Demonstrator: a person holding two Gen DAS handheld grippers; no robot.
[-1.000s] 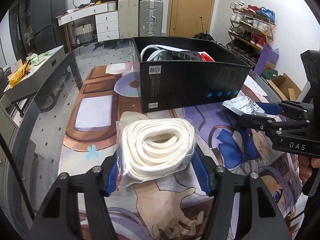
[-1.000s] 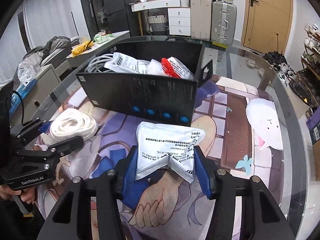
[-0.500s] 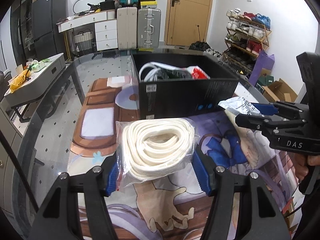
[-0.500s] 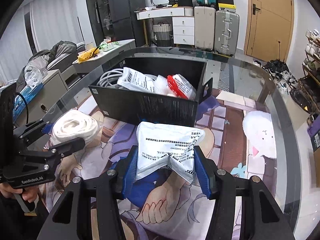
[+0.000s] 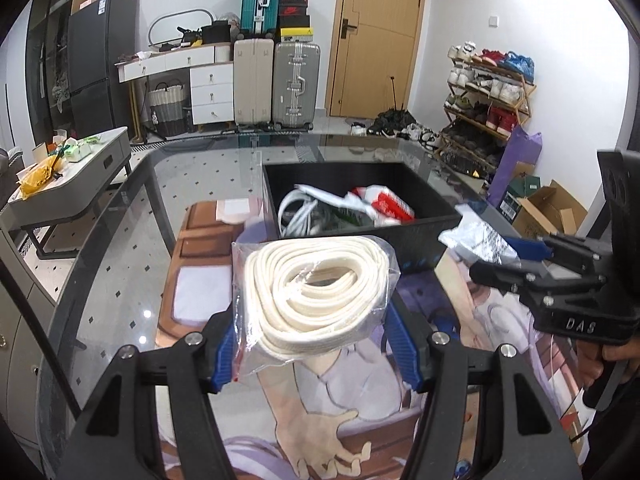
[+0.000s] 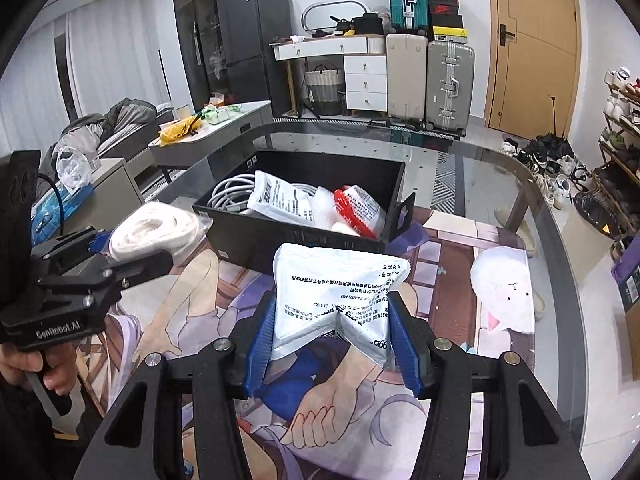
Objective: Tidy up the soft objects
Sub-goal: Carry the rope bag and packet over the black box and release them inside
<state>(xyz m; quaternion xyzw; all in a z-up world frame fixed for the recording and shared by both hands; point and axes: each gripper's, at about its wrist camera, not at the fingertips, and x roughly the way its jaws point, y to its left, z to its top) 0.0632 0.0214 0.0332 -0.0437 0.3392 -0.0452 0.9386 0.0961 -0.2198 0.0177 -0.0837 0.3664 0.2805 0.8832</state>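
Note:
My left gripper [image 5: 316,344] is shut on a clear bag of coiled cream rope [image 5: 316,292], held above the table in front of the black box [image 5: 424,250]. My right gripper [image 6: 332,340] is shut on a white printed pouch [image 6: 336,296], also held up before the black box [image 6: 280,240]. The box holds white cables [image 6: 232,192], a white pouch and a red-and-white packet [image 6: 356,208]. The right gripper and its pouch [image 5: 476,240] show at the right of the left wrist view. The left gripper with the rope bag [image 6: 156,232] shows at the left of the right wrist view.
The glass table [image 5: 120,240] carries a printed anime mat [image 6: 200,288]. A white plush [image 6: 502,292] lies on the mat right of the box. A grey side table [image 5: 68,176] stands to the left; suitcases, drawers and a shoe rack [image 5: 488,96] stand beyond.
Both grippers have risen with their loads, so the box's contents now show from above. Both grips are unchanged.

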